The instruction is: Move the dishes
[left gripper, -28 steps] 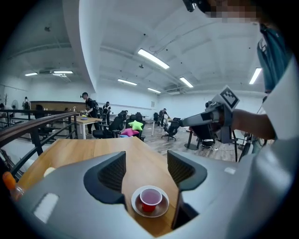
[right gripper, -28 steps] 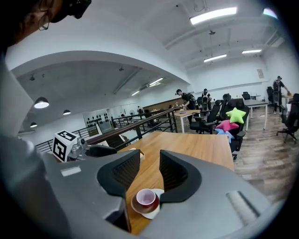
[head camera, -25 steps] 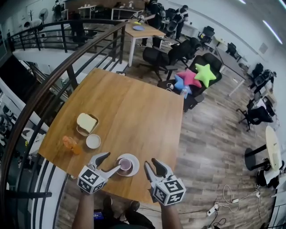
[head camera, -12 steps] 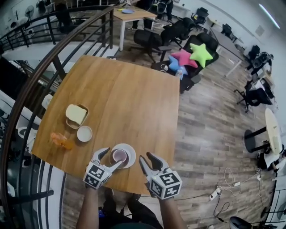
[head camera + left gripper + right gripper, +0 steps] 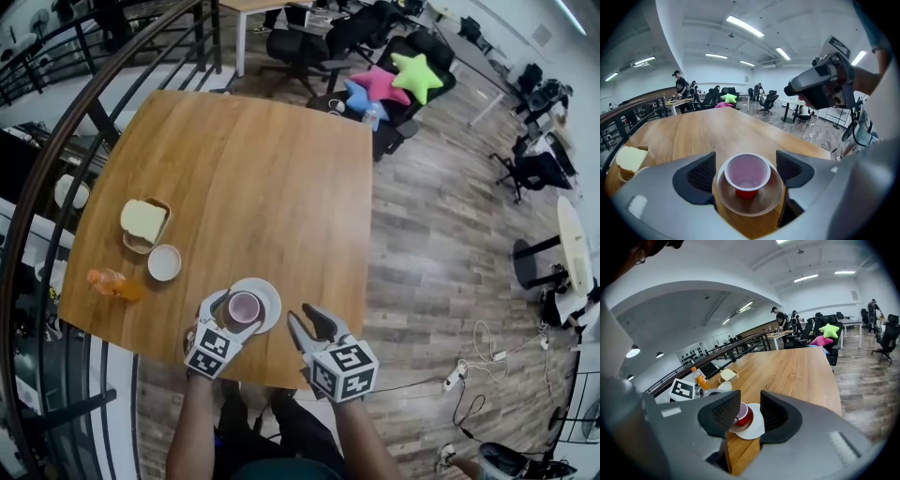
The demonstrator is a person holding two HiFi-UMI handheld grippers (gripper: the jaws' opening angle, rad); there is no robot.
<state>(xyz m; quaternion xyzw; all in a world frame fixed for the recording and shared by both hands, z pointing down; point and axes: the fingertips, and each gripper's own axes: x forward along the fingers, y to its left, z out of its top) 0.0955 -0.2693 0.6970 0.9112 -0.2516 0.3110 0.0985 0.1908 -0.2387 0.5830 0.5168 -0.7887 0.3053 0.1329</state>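
1. Your left gripper's (image 5: 230,317) jaws stand released, straddling the round white saucer (image 5: 267,298). The red cup (image 5: 746,171) sits centred between them, on the saucer.
2. Your right gripper's (image 5: 303,321) jaws are parted and empty, with the saucer ahead-left on the wooden worktop (image 5: 244,178); your left is nearer.

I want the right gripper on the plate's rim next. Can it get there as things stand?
Probably yes: the right gripper is open, pointing at the plate, with only bare table between. The left gripper, straddling the cup, leaves that side free.
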